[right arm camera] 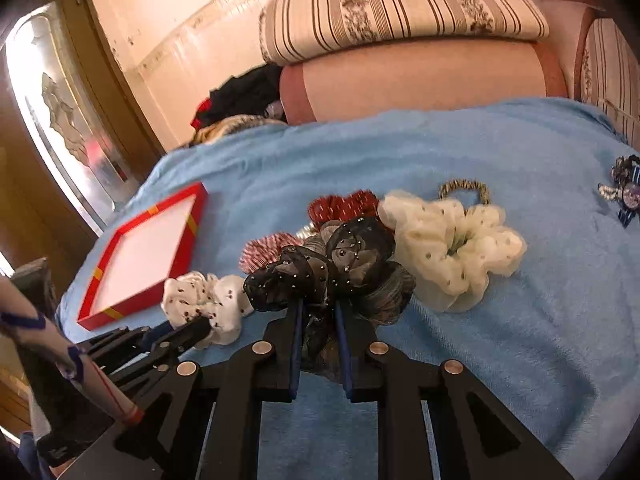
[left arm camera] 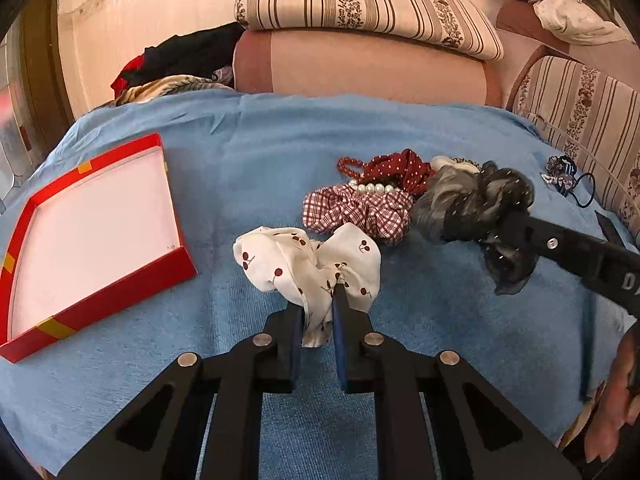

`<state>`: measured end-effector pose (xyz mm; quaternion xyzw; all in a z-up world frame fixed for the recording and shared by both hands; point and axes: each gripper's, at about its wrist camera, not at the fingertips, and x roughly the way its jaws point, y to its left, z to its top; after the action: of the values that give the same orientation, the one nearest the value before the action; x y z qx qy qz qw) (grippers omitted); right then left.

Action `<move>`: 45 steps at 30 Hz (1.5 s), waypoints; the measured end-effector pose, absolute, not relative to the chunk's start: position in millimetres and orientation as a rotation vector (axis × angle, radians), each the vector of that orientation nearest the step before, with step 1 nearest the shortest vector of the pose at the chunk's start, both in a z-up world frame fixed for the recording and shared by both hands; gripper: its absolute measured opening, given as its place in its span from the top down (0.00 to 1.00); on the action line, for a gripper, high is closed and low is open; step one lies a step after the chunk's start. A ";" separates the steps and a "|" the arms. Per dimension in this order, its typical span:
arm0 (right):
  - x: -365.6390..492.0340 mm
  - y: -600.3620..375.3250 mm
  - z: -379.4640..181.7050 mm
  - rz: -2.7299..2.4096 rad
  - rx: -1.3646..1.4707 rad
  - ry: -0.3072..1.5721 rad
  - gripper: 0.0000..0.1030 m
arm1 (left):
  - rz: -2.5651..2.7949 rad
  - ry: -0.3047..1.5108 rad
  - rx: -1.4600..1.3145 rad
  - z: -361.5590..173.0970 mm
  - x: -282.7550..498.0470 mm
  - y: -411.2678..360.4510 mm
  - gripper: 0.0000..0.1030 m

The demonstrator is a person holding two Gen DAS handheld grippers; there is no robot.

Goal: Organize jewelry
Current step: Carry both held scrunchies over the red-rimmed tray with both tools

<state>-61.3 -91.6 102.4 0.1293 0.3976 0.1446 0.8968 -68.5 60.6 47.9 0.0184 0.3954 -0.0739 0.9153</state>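
Observation:
My left gripper (left arm camera: 318, 304) is shut on a white cherry-print scrunchie (left arm camera: 288, 264), which rests on the blue cloth (left arm camera: 260, 168); it also shows in the right wrist view (right arm camera: 208, 300). My right gripper (right arm camera: 318, 308) is shut on a black sheer scrunchie (right arm camera: 332, 268), seen in the left wrist view (left arm camera: 480, 208) at the right. An open red box (left arm camera: 96, 236) with a white inside lies at the left, also in the right wrist view (right arm camera: 148, 252).
A pile holds a red checked scrunchie (left arm camera: 356, 212), a red dotted scrunchie (left arm camera: 400, 168), a pearl bracelet (left arm camera: 372, 188) and red beads (left arm camera: 348, 166). A cream scrunchie (right arm camera: 452, 240) and striped hair tie (right arm camera: 464, 186) lie right. Blue hair clips (right arm camera: 628, 192) lie far right. Cushions stand behind.

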 end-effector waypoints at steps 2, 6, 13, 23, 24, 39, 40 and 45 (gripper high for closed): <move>-62.9 -92.3 105.3 0.300 0.270 0.812 0.84 | -0.145 0.809 0.045 49.0 -69.0 60.5 0.88; -64.6 -94.4 107.4 0.302 0.277 0.811 0.84 | -0.126 0.804 0.064 49.0 -69.2 60.8 0.88; -69.5 -93.7 113.5 0.305 0.268 0.789 0.84 | -0.083 0.753 0.123 55.7 -74.5 58.9 0.88; -74.0 -93.1 118.0 0.315 0.266 0.771 0.84 | -0.073 0.721 0.142 62.5 -80.3 57.5 0.88; -75.0 -93.4 118.6 0.316 0.267 0.769 0.84 | -0.076 0.718 0.140 64.1 -80.7 57.3 0.88; -89.6 -114.8 141.9 0.315 0.293 0.669 0.84 | -0.076 0.596 0.032 106.8 -98.6 71.3 0.88; -90.8 -116.0 144.0 0.318 0.296 0.661 0.84 | -0.062 0.595 0.044 109.0 -100.0 70.4 0.88; -97.4 -116.1 152.9 0.367 0.300 0.631 0.84 | 0.069 0.601 0.096 116.0 -104.4 74.9 0.88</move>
<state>-97.4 -116.1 152.9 0.1461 0.3076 0.1789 0.9231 -104.4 74.9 116.0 0.0471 0.2958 0.0338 0.9535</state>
